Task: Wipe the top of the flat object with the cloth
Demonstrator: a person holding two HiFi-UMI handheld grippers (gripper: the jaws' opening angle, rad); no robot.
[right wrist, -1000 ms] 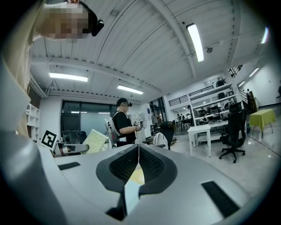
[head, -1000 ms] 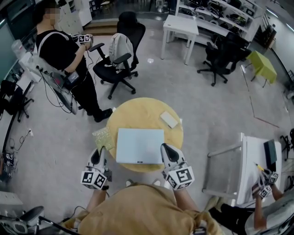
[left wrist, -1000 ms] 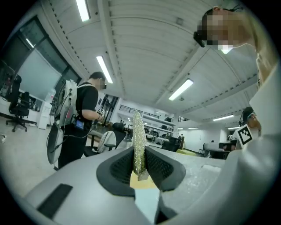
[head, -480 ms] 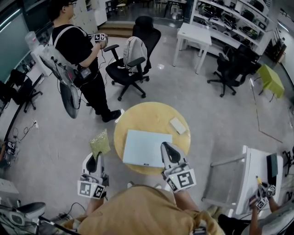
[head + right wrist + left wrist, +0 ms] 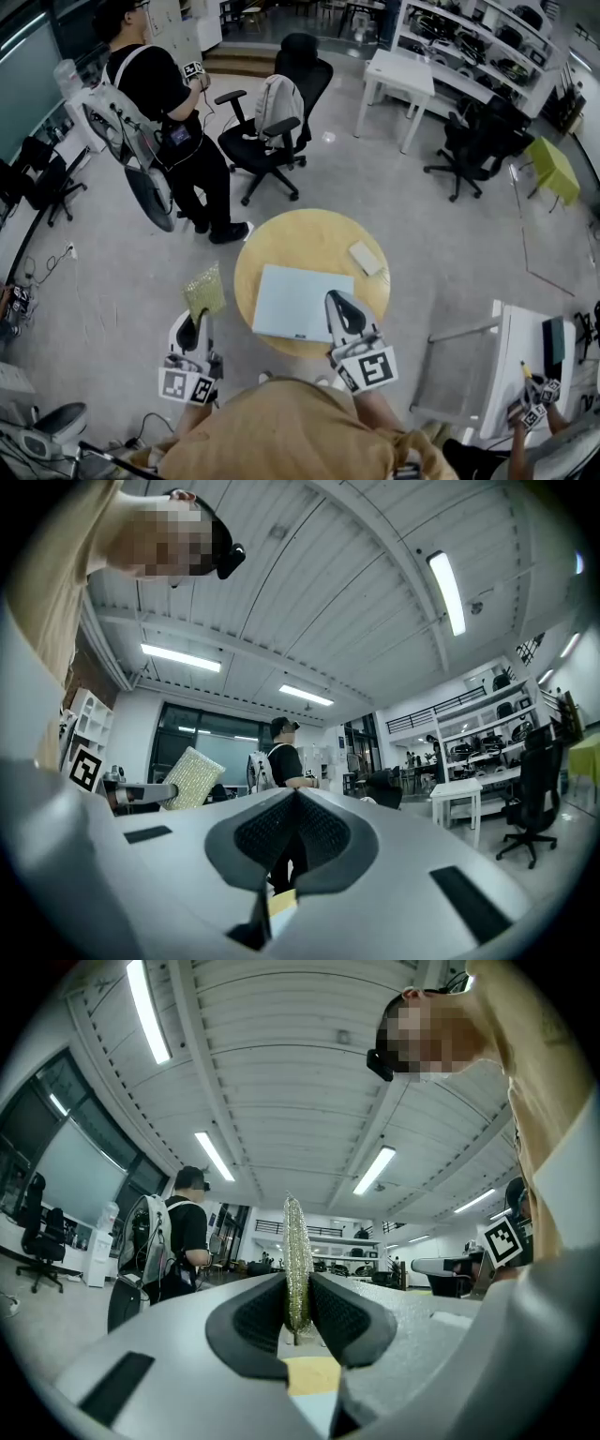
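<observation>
Mustard shirt [image 5: 281, 436], white left tool [image 5: 196, 319], white right tool [image 5: 335, 300], black pads [image 5: 251, 1321], marker cubes [image 5: 187, 386]

Head view: high, steeply down onto tabletop [image 5: 300, 239]. Both gripper views: close behind own jaws, tilted up at ceiling [image 5: 281, 1072]. All share standing person [image 5: 161, 89].

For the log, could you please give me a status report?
Left tool shut on cloth, held left of table. Right tool shut, empty. Nothing lying on flat object.

Just ahead of the right gripper [image 5: 336, 300]'s jaws, a small white rectangular block [image 5: 367, 258] lies on the round yellow table [image 5: 300, 234]; a black office chair [image 5: 253, 150] stands farther off.
</observation>
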